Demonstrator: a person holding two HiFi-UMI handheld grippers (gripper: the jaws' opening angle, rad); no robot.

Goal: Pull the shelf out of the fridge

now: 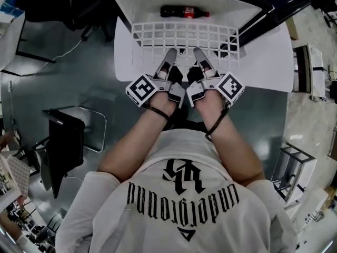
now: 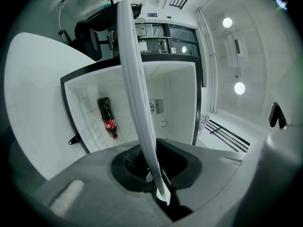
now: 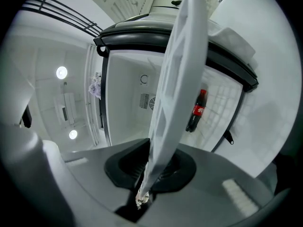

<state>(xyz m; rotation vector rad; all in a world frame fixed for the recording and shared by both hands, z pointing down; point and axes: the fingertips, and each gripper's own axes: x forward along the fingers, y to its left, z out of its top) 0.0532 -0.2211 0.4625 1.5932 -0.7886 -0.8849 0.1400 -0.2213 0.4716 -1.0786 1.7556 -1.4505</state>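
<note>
A white wire shelf (image 1: 184, 38) sticks partly out of the open white fridge (image 1: 126, 4) in the head view. My left gripper (image 1: 169, 54) and right gripper (image 1: 199, 53) are side by side, each shut on the shelf's near edge. Seen edge-on, the shelf (image 2: 135, 79) runs between the pads of the left gripper (image 2: 158, 174). In the right gripper view the shelf (image 3: 182, 70) likewise sits clamped in the right gripper (image 3: 156, 169). A cola bottle (image 1: 184, 11) lies inside the fridge beyond the shelf, and shows as the bottle (image 2: 107, 118) and the bottle (image 3: 197, 110) in the gripper views.
The fridge's white door (image 1: 268, 51) stands open at the right. A black chair (image 1: 66, 141) stands on the grey floor to my left, and another dark chair (image 1: 47, 7) is at the top left. A white rack (image 1: 297, 167) stands at the right.
</note>
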